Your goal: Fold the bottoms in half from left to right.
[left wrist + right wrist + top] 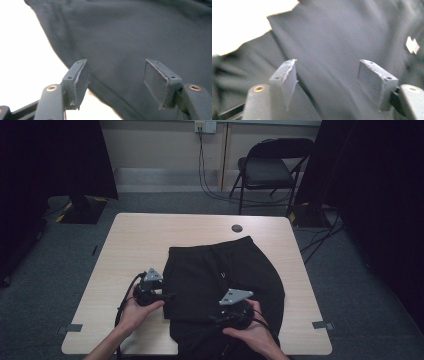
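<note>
Your right hand (250,332) sits closest, at the table's near edge, holding the right gripper (216,318) over the near part of the black garment (220,275). Its jaws are spread, nothing between them, just dark cloth lying beyond them in the right gripper view. Your left hand (135,312) holds the left gripper (172,296) right at the garment's left edge, jaws also spread and pinching nothing; in the left gripper view a hem runs between them. That garment lies folded on the table (140,240), toward the near edge, its lower end reaching that edge. A small dark disc (237,228) rests near the far edge.
</note>
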